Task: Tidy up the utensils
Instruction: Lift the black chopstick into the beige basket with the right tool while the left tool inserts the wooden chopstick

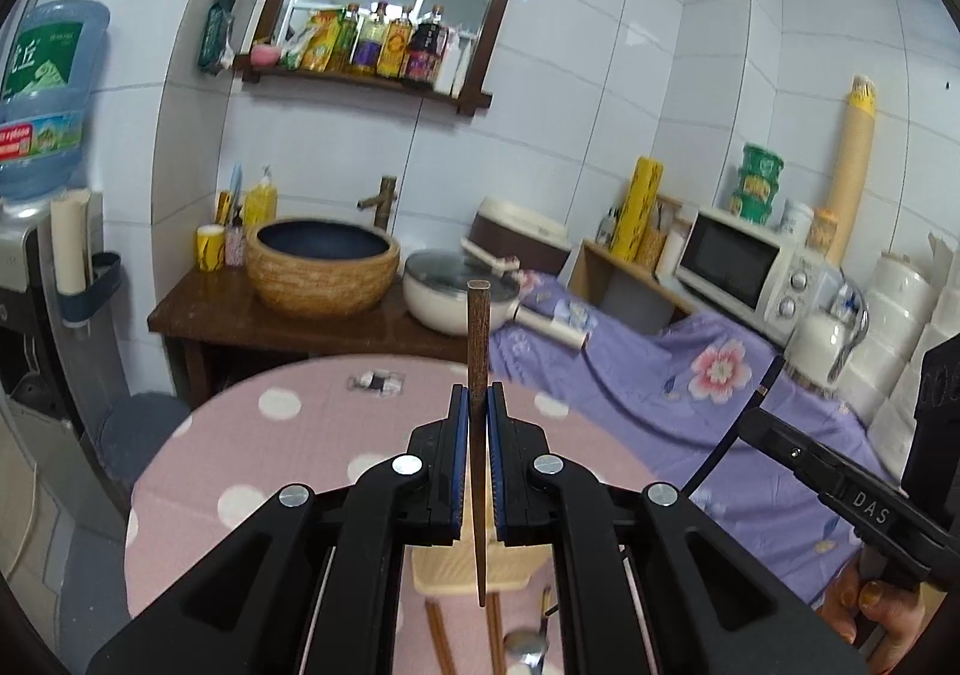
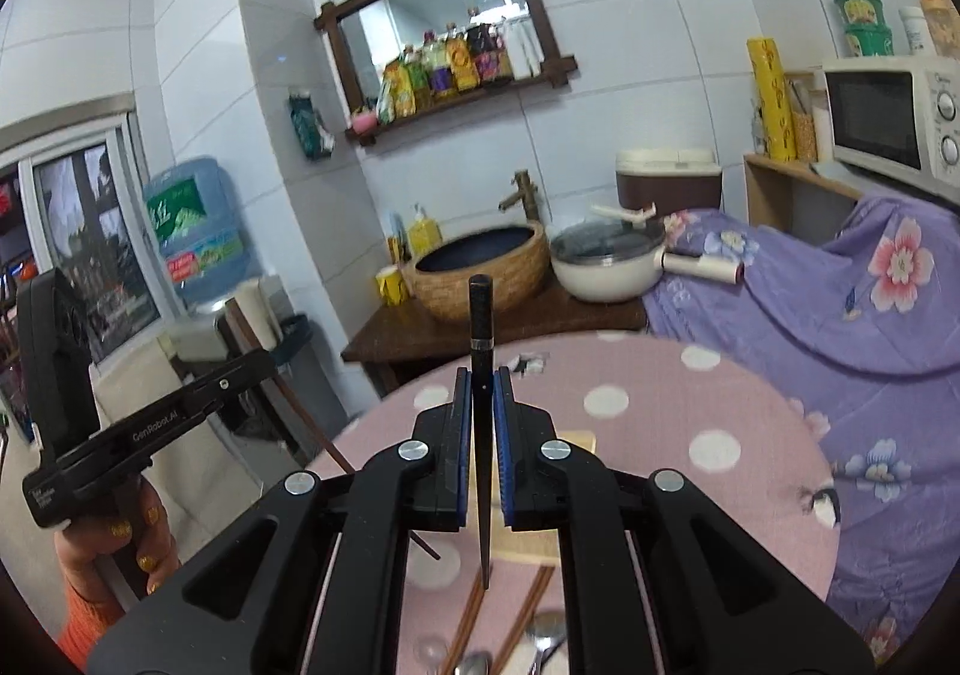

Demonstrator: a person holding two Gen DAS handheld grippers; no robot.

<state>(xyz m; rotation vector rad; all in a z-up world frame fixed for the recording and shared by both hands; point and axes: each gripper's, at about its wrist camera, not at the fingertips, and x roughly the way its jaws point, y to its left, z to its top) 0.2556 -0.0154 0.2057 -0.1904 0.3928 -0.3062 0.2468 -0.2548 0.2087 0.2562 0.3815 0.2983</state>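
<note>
Left gripper (image 1: 478, 399) clamped on a brown wooden chopstick (image 1: 478, 351) — stick upright between the blue pads, thick end up, tip hanging above the pink polka-dot table (image 1: 288, 453). Right gripper (image 2: 482, 384) closed on a black chopstick (image 2: 480, 315), also upright, silver band just above the pads. Both held over the table, near its middle. Below them on the table: a light wooden holder (image 1: 447, 570), more brown chopsticks (image 2: 465, 621) and spoons (image 2: 546, 636) at the near edge. Beyond the table — basket-style sink (image 1: 324, 270) and a white pot (image 1: 447, 294).
</note>
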